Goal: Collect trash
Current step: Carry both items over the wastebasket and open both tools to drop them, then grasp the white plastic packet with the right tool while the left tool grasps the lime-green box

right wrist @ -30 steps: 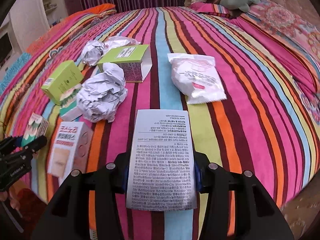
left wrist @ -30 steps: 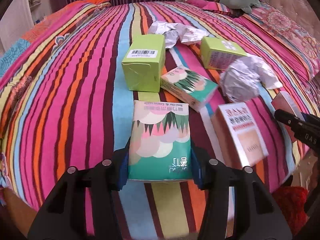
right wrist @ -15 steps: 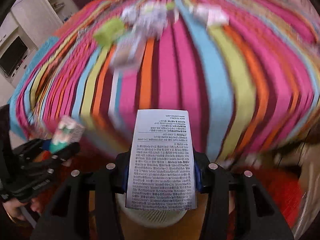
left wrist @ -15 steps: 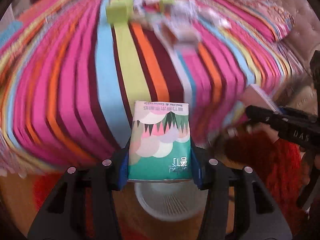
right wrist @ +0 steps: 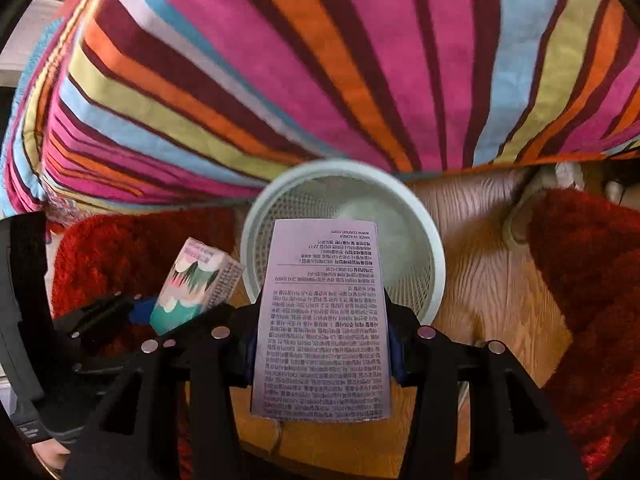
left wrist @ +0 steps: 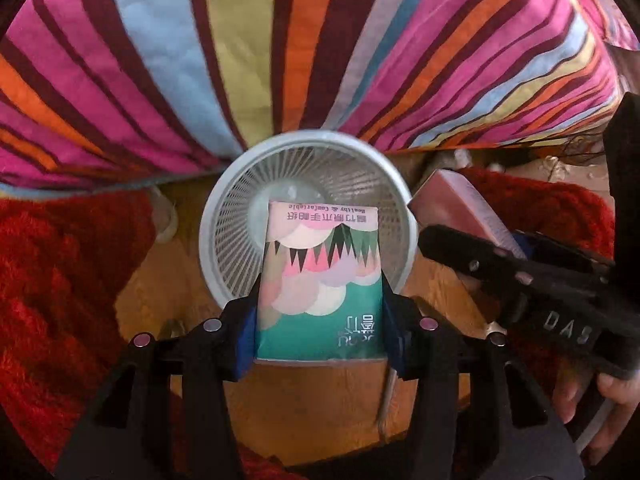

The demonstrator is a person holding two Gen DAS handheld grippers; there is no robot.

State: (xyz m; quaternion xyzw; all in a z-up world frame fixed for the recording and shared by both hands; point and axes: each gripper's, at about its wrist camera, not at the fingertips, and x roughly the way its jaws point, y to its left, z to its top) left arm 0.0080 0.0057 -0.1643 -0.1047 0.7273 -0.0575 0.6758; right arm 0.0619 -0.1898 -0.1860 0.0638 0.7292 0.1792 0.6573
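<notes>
A: Both hands are over the white mesh wastebasket [left wrist: 308, 172] on the wooden floor [right wrist: 492, 256], at the foot of the striped bedspread [left wrist: 240, 40]. The left gripper [left wrist: 320, 320] has the green tissue pack [left wrist: 320, 276] between its jaws, which are opening; the pads look to be still touching the pack's sides. Good place to drop?

B: Nearly. The pack's far end is over the basket's mouth, but its near end hangs past the rim. I'd tip it further forward so it slides in rather than catching the edge.

A: And the right gripper [right wrist: 320, 340]?

B: Same story. Its jaws are opening too, with the printed carton [right wrist: 322, 320] between them and apparently still touched at the sides. It points into the basket, near end outside the rim. Keep the two grippers just beside each other without knocking.

A: Count?

B: One wastebasket, looking empty so far. Two pieces of trash, one per gripper. Two red shaggy rugs [right wrist: 580, 280], one on either side.
</notes>
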